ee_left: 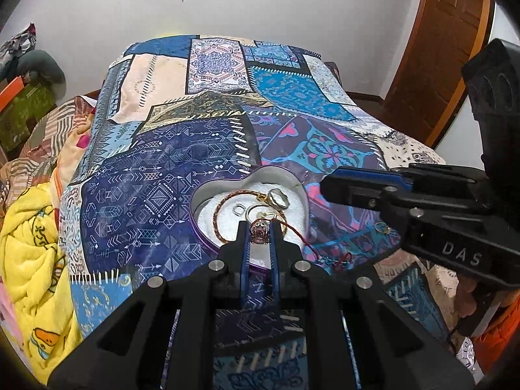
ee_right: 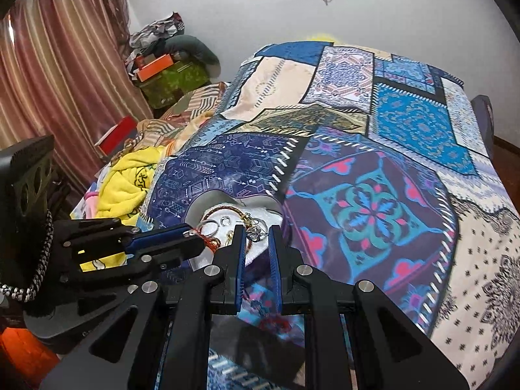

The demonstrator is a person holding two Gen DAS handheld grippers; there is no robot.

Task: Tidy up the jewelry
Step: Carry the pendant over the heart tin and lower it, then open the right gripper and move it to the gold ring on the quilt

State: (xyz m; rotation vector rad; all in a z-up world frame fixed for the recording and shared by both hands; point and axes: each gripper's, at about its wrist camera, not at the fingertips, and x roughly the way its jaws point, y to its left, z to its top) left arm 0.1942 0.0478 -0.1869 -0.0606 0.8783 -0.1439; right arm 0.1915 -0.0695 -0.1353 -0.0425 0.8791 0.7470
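1. Tin: a purple heart-shaped tin lined with white foam (ee_left: 294,184) sits on the blue patchwork bedspread (ee_left: 139,195), its notch facing away towards the wall.
2. Inside lie a braided brown-gold bangle (ee_left: 217,209) and silver rings (ee_left: 279,197).
3. The left gripper (ee_left: 259,231) pinches a pink-stoned ring (ee_left: 259,230) above the tin's near edge.
4. The right gripper (ee_right: 256,232) is spread slightly, nothing gripped, over the tin.
5. A small gold ring (ee_left: 381,227) lies on the bedspread beside the tin.

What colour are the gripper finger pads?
Blue, on both grippers; the left gripper's pads show it best in the left wrist view.
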